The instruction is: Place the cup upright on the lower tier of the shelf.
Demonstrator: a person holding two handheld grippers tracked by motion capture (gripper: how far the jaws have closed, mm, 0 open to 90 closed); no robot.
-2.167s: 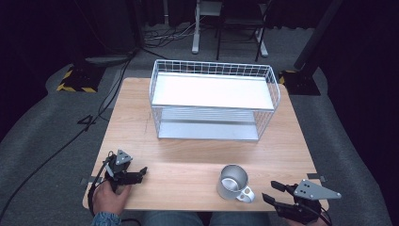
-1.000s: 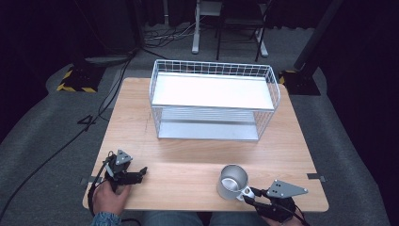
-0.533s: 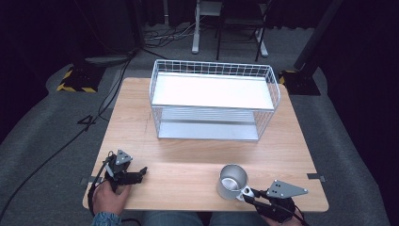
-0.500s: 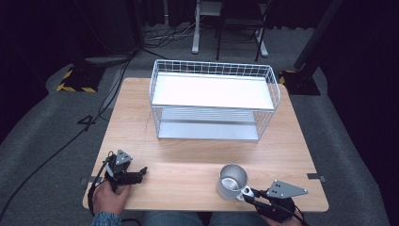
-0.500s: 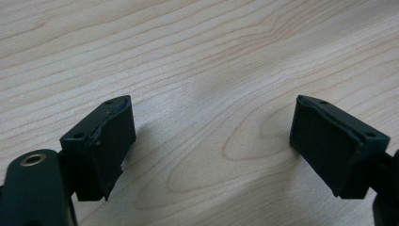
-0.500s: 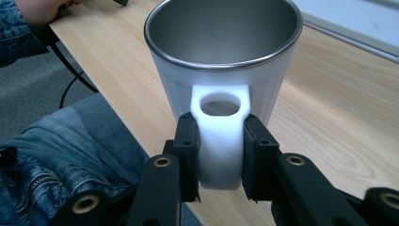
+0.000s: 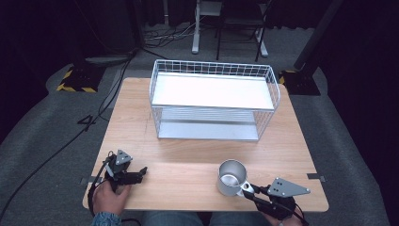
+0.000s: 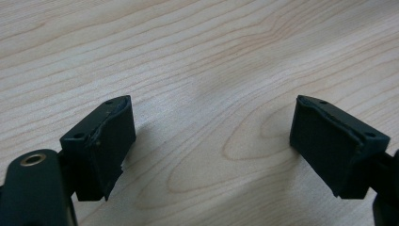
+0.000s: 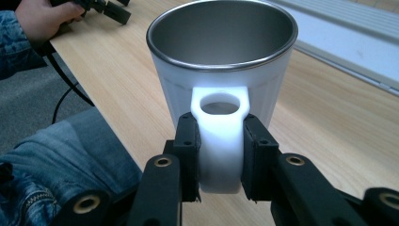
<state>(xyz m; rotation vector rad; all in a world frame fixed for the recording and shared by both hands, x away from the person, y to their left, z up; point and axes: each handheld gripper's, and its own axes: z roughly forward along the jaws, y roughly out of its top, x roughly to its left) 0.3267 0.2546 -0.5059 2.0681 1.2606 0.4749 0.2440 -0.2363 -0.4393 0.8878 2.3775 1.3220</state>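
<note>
Near the table's (image 7: 188,141) front edge, before the wire rack (image 7: 214,99), the right gripper (image 9: 219,155) is clamping its fingers (image 9: 188,141) on the mug's (image 9: 221,61) handle, likely for lifting; the left gripper (image 8: 211,146) is resting wide open, empty

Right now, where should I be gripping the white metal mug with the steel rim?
By its flat white handle, from the table's near edge. The white metal mug stands upright with the handle facing the person, and the right gripper already pinches its two sides.
</note>
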